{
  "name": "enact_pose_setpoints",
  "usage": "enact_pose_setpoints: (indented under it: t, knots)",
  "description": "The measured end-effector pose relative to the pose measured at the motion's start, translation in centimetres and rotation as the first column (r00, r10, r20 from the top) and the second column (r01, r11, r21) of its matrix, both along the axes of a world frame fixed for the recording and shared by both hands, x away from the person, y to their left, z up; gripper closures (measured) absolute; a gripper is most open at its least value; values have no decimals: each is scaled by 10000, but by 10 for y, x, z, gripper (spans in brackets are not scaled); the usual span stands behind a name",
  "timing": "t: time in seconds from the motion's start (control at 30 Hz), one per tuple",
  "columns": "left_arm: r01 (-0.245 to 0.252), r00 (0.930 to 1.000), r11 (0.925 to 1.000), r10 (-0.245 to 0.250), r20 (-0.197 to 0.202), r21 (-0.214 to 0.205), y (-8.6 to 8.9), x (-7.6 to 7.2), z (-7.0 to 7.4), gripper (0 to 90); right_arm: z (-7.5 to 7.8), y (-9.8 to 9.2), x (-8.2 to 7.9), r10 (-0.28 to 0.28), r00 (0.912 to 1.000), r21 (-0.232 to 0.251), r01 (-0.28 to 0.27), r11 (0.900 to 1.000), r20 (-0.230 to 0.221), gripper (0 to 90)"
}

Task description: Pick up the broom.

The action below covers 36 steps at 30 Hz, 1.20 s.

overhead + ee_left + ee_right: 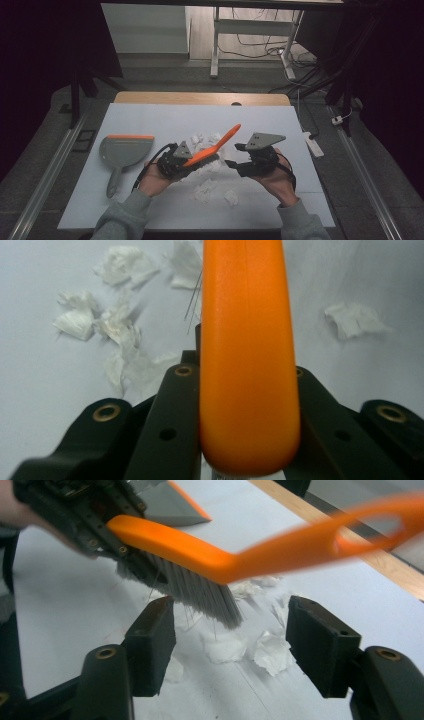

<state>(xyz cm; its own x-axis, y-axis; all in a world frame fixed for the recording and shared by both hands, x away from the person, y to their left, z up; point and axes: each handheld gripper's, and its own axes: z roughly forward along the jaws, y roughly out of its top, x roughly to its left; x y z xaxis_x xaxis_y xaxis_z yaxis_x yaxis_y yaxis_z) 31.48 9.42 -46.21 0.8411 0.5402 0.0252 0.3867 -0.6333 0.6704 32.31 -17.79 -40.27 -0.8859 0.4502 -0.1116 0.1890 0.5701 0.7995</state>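
Now your left gripper (176, 161) clamped the orange brush (212, 147) over the paper scraps (205, 190); your right gripper (239, 157) gaped, holding nothing; short strokes toward the dustpan (125, 150) suited.

In the left gripper view, the orange brush (249, 355) runs off the top and bottom edges, so its bristles are hidden; it also covers the paper scraps (120, 325) behind it. In the right gripper view, the brush handle (320, 540) is smeared by blur and cut by the right edge, and the dustpan (172, 502) is clipped at the top. In the high view, the brush bristles (207, 162) are too small to tell.
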Motion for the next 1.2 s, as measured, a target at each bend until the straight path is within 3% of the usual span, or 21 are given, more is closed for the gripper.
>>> enact_pose_setpoints:
  t: [0.13, 0.17, 0.2, 0.33, 0.43, 0.6, 0.63, 0.7, 0.73, 0.8, 0.87, 0.93, 1.03, 1.1, 1.2]
  knots:
    - [361, 9991, 9987, -352, -243, 366, -3, -1, 1, 803, 4, 10, -9, 447, 9981, -768, -414, 9962, 426, 343]
    - [437, 9988, 9981, -426, -256, 441, -5, -2, 1, 803, 4, 10, -9, 447, 9981, -768, -414, 9962, 426, 340]
    - [535, 9982, 9971, -520, -284, 541, -8, -3, 0, 803, 5, 16, -12, 682, 9961, -1146, -614, 9915, 556, 336]
    - [904, 9958, 9905, -886, -223, 1040, -19, -8, -2, 803, 2, 22, -14, 885, 9943, -1541, -784, 9849, 596, 335]
    - [1185, 9929, 9840, -1170, -194, 1330, -27, -12, -3, 803, -3, 27, -13, 984, 9946, -1867, -904, 9782, 338, 341]
    - [1512, 9884, 9716, -1515, -126, 1818, -36, -17, -5, 803, -12, 34, -12, 1280, 9917, -2583, -1217, 9584, 75, 343]
    - [1542, 9879, 9701, -1548, -113, 1873, -37, -17, -6, 803, -12, 34, -12, 1280, 9917, -2583, -1217, 9584, 75, 343]
    - [1628, 9863, 9665, -1646, -72, 1985, -40, -19, -7, 803, -17, 39, -12, 1409, 9899, -2952, -1394, 9452, -161, 349]
    - [1687, 9853, 9644, -1710, -67, 2038, -41, -20, -7, 803, -17, 39, -12, 1409, 9899, -2952, -1394, 9452, -161, 349]
    - [1802, 9829, 9603, -1841, -15, 2128, -43, -22, -6, 803, -21, 43, -14, 1419, 9893, -3272, -1451, 9338, -336, 359]
    - [1876, 9811, 9569, -1932, 36, 2216, -45, -24, -5, 803, -29, 48, -12, 1637, 9856, -3666, -1675, 9152, -415, 383]
    - [1991, 9785, 9519, -2061, 62, 2329, -46, -26, -5, 803, -32, 49, -11, 1649, 9849, -3776, -1727, 9097, -532, 407]
    - [2045, 9773, 9509, -2118, 68, 2322, -48, -27, -6, 803, -34, 49, -11, 1687, 9834, -3918, -1812, 9020, -664, 447]
    - [2173, 9744, 9470, -2249, 55, 2365, -48, -27, -6, 802, -36, 48, -12, 1886, 9799, -4019, -1985, 8939, -647, 544]
    - [2225, 9731, 9451, -2304, 51, 2393, -48, -27, -5, 802, -37, 47, -11, 2084, 9751, -4007, -2212, 8891, -759, 569]
